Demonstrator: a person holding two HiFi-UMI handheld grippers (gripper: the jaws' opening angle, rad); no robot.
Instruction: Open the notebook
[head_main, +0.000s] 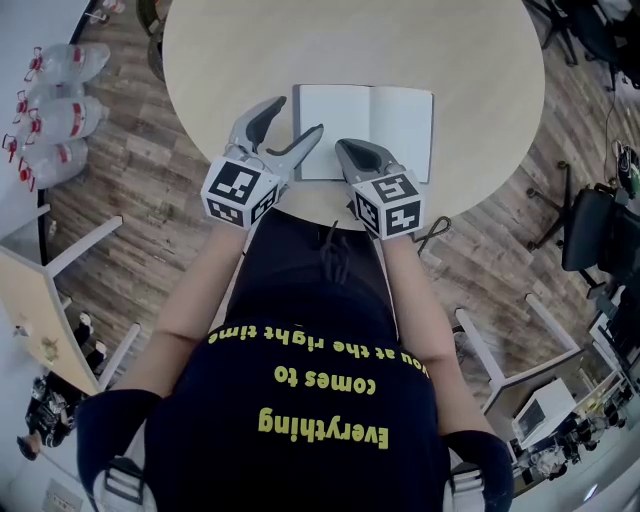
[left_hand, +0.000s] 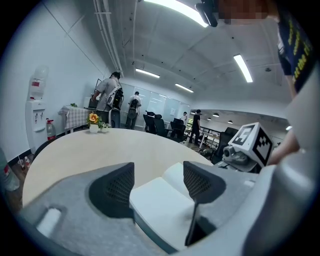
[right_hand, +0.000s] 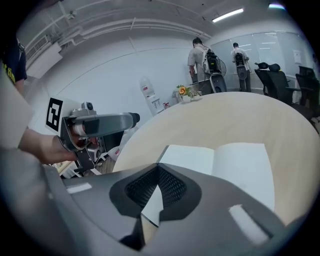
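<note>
The notebook (head_main: 365, 130) lies open flat on the round pale table (head_main: 250, 60), white pages up, near the front edge. My left gripper (head_main: 297, 117) hovers over the notebook's left edge with its jaws wide apart and nothing between them. In the left gripper view the notebook (left_hand: 160, 200) shows below the gap of the left gripper (left_hand: 159, 180). My right gripper (head_main: 345, 148) is shut and empty, just above the near edge of the pages. In the right gripper view its closed tips (right_hand: 158, 172) sit before the open notebook (right_hand: 225, 162), with the left gripper (right_hand: 95, 125) off to the side.
A small flower pot (left_hand: 93, 122) stands at the table's far side. Large water bottles (head_main: 60, 110) lie on the wooden floor at the left, and an office chair (head_main: 590, 225) stands at the right. A water dispenser (left_hand: 36, 115) and several people are at the back wall.
</note>
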